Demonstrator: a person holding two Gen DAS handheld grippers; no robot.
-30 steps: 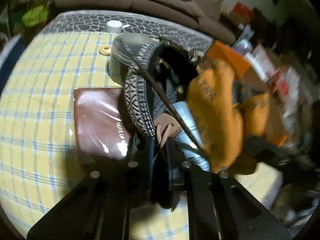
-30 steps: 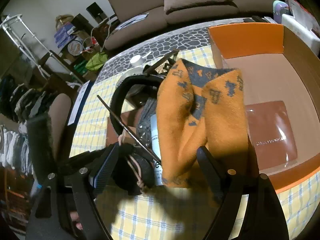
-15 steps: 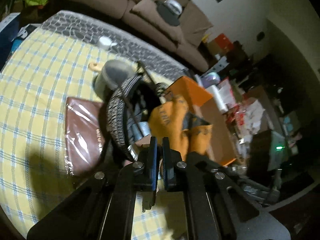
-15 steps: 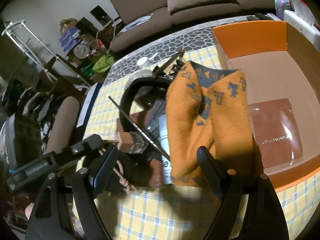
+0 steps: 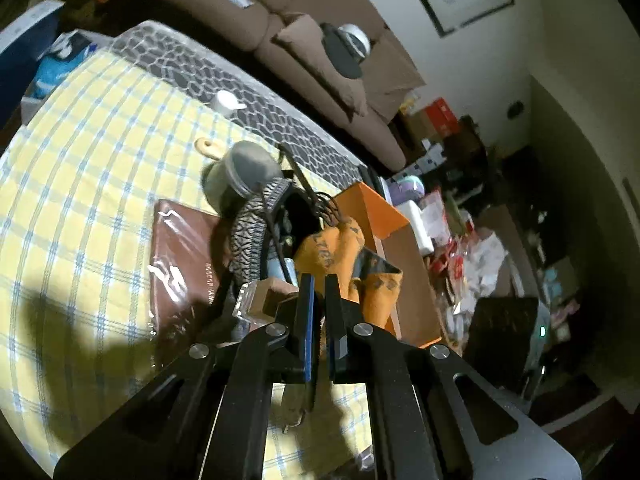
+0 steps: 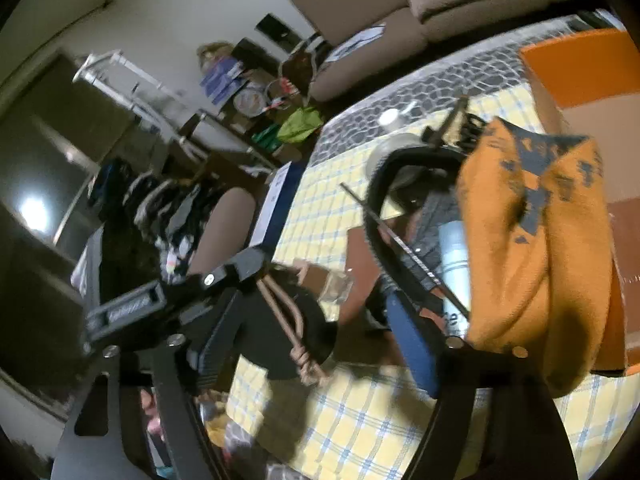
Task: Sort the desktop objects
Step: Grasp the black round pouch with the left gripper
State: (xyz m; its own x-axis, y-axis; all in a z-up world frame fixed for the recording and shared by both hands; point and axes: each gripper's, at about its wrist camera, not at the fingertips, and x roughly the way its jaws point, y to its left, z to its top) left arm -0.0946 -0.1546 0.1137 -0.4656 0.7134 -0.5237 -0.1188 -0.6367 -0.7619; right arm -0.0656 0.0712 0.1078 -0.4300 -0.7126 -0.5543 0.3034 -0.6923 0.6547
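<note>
From the left wrist, the left gripper (image 5: 319,312) had its fingers nearly together, pinching a brown cord (image 5: 298,404) that dangled below them. Ahead on the checked table (image 5: 80,152) lay a brown book (image 5: 180,256), with a grey jar (image 5: 240,176), a patterned band (image 5: 252,232) and an orange cloth (image 5: 336,252) piled at its far side. An orange box (image 5: 376,216) stood just beyond the cloth, by the table's right edge.

From the right wrist, the right gripper (image 6: 316,344) stood wide open, holding nothing. The cord (image 6: 288,316) hung knotted from the left gripper (image 6: 224,276), over a black disc (image 6: 288,332). The cloth (image 6: 532,248) draped beside a thin rod (image 6: 400,240), with the box (image 6: 580,68) behind.
</note>
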